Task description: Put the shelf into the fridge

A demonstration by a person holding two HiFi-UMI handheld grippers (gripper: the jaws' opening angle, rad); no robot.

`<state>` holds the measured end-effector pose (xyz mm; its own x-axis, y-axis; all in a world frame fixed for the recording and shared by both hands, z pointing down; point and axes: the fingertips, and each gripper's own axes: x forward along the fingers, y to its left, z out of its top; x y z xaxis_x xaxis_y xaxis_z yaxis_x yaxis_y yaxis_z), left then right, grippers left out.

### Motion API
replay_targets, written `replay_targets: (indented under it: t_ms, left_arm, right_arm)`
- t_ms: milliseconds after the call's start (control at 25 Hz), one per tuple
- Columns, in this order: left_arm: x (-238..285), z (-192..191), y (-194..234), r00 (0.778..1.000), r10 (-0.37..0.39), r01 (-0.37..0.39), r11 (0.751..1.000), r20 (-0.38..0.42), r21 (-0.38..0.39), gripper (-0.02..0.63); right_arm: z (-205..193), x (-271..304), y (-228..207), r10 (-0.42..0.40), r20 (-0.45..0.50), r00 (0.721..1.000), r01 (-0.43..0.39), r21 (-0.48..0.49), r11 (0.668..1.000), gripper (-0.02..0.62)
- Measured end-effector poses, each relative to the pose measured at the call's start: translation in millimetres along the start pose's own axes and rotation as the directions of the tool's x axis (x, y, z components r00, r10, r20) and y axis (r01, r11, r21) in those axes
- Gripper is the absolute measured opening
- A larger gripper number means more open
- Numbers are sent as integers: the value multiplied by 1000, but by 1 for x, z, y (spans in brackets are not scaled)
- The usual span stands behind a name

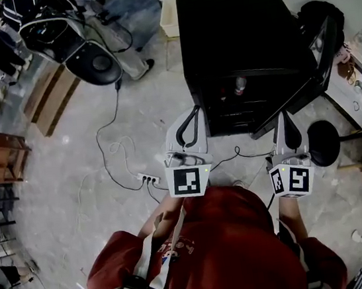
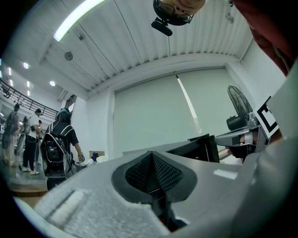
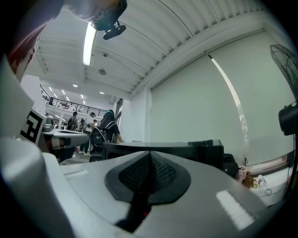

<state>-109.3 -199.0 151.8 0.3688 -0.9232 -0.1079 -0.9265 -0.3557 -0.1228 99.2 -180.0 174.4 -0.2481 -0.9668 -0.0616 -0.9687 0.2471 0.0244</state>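
Grippers sit side by side in the head view, low in the frame, above a person's red shirt [image 1: 229,247]. The left gripper [image 1: 193,115] is at centre and the right gripper [image 1: 285,119] is right of centre. Both point up the frame at a black fridge [image 1: 238,25] standing on the floor in the upper middle. The fridge door [image 1: 316,61] hangs open toward the right edge. Inside the open front, dark shelves [image 1: 236,107] show as level lines; which of them is the task's own I cannot tell. Neither gripper touches the fridge. A white power strip [image 1: 149,178] lies on the floor just left of the left gripper, with a dark cable [image 1: 111,143] running up the frame from it.

In the left gripper view, the jaws are closed together, pads meeting with nothing between them. The fridge's black top edge [image 2: 195,148] shows beyond them, right of centre. The right gripper and its marker cube [image 2: 265,116] are at the right edge, and a fan [image 2: 237,109] stands behind them. A person with a backpack [image 2: 58,144] stands at the left.

In the right gripper view, the jaws are likewise pressed together and empty. The fridge [image 3: 163,148] spans the middle behind them. The left gripper's marker cube [image 3: 30,125] sits at the left edge.
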Motion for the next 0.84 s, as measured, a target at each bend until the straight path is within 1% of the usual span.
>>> replay_targets:
  t_ms: [160,360,640,840]
  left_arm:
    - [-4,0,1,1000,-2,2,1000,-5,7,6]
    - [-1,-2,0,1000,3,-3,1000,-18,10,6]
    - [-4,-4,0,1000,5,-4,1000,-29,16,6]
    - [-8,-1,3,1000,11,-10,1000,-27,13,6]
  right_arm:
    - [-6,-2,-1,-12,-23,1000,12,16,1000,-3]
    - [-13,1,-3,1,-43,999,0,28,1000,-3]
    - [-21,1,3,17,-60,998,-15,35,999,-3]
    - [-19,0,2,9,-62,998,-7,33,999,-3]
